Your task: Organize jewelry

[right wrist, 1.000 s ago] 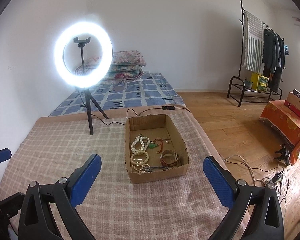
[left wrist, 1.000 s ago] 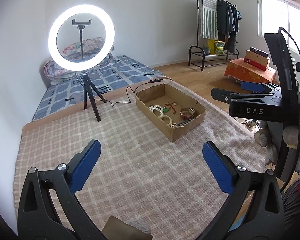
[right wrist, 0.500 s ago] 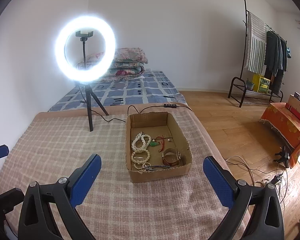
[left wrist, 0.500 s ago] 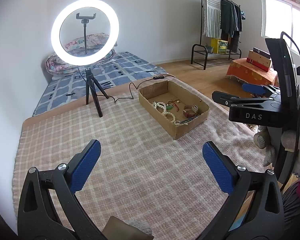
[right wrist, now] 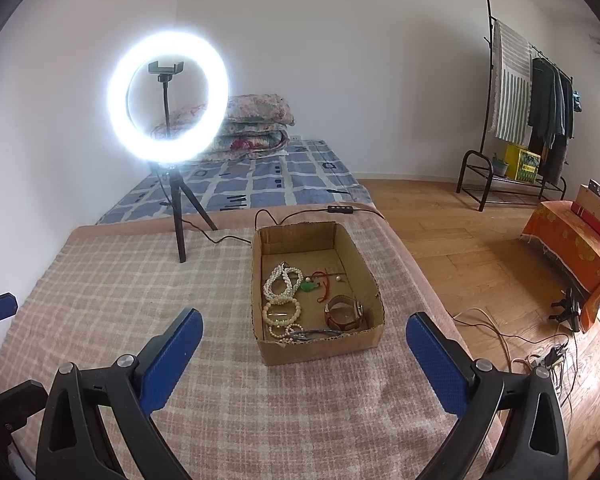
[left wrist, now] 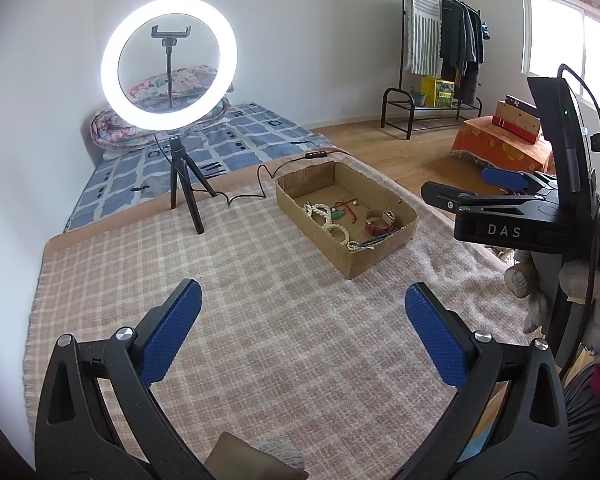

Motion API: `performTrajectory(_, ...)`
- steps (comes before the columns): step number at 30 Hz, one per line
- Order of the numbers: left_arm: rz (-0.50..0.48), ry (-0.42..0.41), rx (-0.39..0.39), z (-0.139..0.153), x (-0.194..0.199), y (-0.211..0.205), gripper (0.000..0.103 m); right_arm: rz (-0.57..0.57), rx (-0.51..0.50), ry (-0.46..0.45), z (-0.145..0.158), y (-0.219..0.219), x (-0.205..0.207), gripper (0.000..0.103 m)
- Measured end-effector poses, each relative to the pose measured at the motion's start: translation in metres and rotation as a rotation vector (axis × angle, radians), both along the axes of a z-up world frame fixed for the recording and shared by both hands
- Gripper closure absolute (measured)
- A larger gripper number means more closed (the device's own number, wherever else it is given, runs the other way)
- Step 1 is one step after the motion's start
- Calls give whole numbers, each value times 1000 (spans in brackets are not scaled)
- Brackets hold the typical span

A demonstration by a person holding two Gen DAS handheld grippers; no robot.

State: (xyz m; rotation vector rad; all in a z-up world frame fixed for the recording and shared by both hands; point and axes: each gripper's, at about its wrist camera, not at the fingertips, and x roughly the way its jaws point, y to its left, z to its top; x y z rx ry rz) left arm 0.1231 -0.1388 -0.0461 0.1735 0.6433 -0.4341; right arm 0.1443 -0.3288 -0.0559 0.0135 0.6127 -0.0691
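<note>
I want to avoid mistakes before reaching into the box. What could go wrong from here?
1. The bead bracelets lie tangled near the watch, so lifting one may drag others.
2. The lamp cable runs beside the cardboard box; pushing the box could snag it.
3. The loose pearls look hard to pinch.

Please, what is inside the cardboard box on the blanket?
Inside the cardboard box: pearl bracelets, a green pendant on red cord, and a watch. The near wall hides the floor right behind it.

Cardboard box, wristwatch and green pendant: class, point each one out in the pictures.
cardboard box (right wrist: 320,350), right wrist view, near outer wall.
wristwatch (right wrist: 342,322), right wrist view, brown strap.
green pendant (right wrist: 309,286), right wrist view, middle of the stone.
</note>
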Motion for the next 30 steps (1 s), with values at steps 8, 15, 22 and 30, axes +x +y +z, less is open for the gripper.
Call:
performTrajectory(8,-3,2,-1,0,0,-1,0,2,-1,-2,0,1,0,0)
performTrajectory(15,-5,1,0,0,0,-2,0,2,0,-3,-1,1,0,0)
performTrajectory(22,-5,0,-2,0,0,-2,0,3,-1,1,-2,2,1,0)
performTrajectory(30,-4,0,-1,1,0,-2,0,6,-1,2,-4,3,1,0)
